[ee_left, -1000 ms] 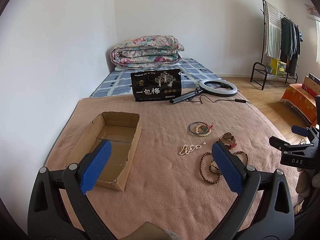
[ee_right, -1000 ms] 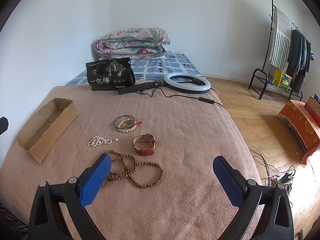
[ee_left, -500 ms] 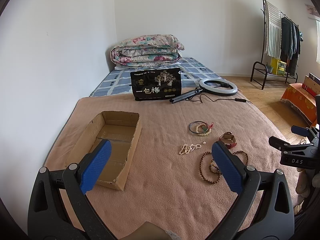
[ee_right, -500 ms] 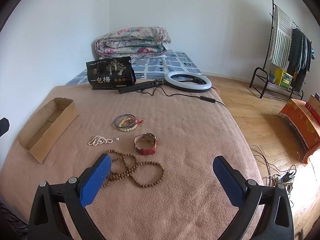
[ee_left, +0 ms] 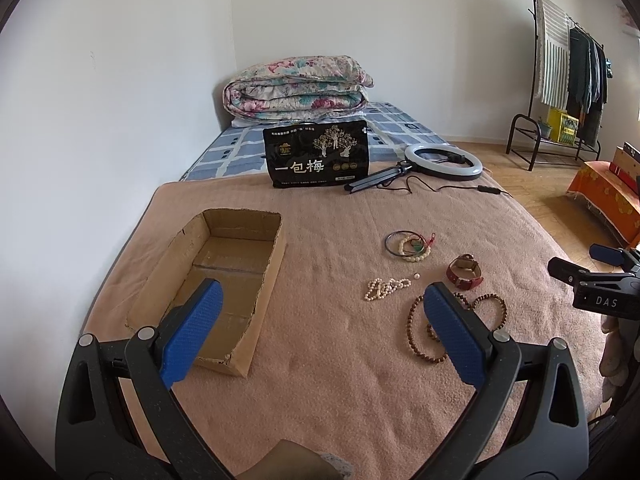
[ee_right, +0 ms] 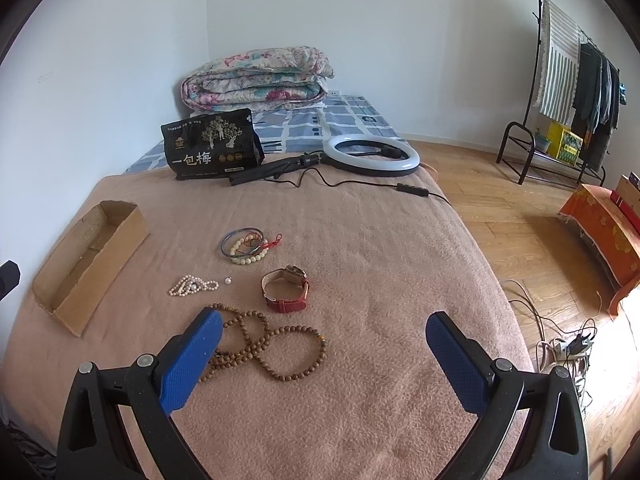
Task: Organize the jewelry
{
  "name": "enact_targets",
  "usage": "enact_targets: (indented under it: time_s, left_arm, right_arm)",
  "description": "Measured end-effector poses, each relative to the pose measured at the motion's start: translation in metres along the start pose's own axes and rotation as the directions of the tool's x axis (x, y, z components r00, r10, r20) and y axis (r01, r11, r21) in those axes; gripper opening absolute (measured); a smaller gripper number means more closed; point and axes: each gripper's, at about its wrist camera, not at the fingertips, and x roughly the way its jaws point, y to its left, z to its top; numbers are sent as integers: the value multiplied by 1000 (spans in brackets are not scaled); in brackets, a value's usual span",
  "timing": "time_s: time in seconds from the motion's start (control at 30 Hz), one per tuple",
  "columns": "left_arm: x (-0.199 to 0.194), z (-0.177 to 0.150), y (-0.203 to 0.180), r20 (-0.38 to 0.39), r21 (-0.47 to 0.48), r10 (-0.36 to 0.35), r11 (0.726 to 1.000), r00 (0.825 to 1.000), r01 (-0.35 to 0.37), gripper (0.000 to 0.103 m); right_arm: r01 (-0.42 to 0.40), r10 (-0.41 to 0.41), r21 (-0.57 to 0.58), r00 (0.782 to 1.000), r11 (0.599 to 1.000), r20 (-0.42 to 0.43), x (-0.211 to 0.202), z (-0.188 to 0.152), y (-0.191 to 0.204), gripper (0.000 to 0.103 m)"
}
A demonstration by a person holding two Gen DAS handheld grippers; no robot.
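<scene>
**Inspector:** Report the state of both grippers.

**Operator:** I am holding my left gripper (ee_left: 320,316) above the near end of the bed, jaws spread wide, nothing between the blue pads (ee_left: 192,332). My right gripper (ee_right: 324,340) is likewise gaping wide and carrying nothing. Its tip is showing at the right edge of the left wrist view.

**Inspector:** Where is the jewelry lying?

**Operator:** All of it is resting on the pink blanket (ee_right: 380,248). The wooden bead necklace (ee_right: 276,344) is lying in loose loops nearest me, partly hidden behind my right gripper's left pad. Just beyond it the red-strapped watch (ee_right: 286,290) is standing on its edge. To its left the pearl strand (ee_right: 190,285) is bunched up, with a single loose pearl (ee_right: 228,280) just beside it. Farther back, the bangles and pale bead bracelet (ee_right: 245,245) are overlapping in one small pile.

**Inspector:** And the container?

**Operator:** The cardboard box (ee_left: 224,276) is sitting open on the blanket's left side, well apart from the jewelry. I am seeing only bare cardboard inside it.

**Inspector:** Anything else on the bed?

**Operator:** A black snack bag (ee_left: 318,158) is standing beside a ring light (ee_left: 442,162), with a folded floral quilt (ee_left: 298,86) behind them.
</scene>
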Motion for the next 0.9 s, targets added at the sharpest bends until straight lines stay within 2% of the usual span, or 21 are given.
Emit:
enact_targets:
  time_s: [0.5, 0.63, 0.77, 0.9]
  left_arm:
    - [57, -8, -22, -115, 71, -43, 996, 992, 51, 102]
    - [78, -8, -25, -182, 66, -84, 993, 980, 97, 96]
    - [98, -6, -21, -243, 28, -128, 990, 962, 139, 89]
    - [118, -3, -25, -287, 4, -171, 984, 943, 179, 82]
  right_arm:
    - [-15, 16, 6, 997, 1000, -74, 41, 13, -7, 102]
    - [2, -4, -31, 996, 1000, -87, 54, 19, -8, 96]
    - [-45, 46, 10, 990, 999, -131, 70, 26, -11, 94]
    - [-63, 59, -18, 984, 998, -169, 89, 31, -7, 86]
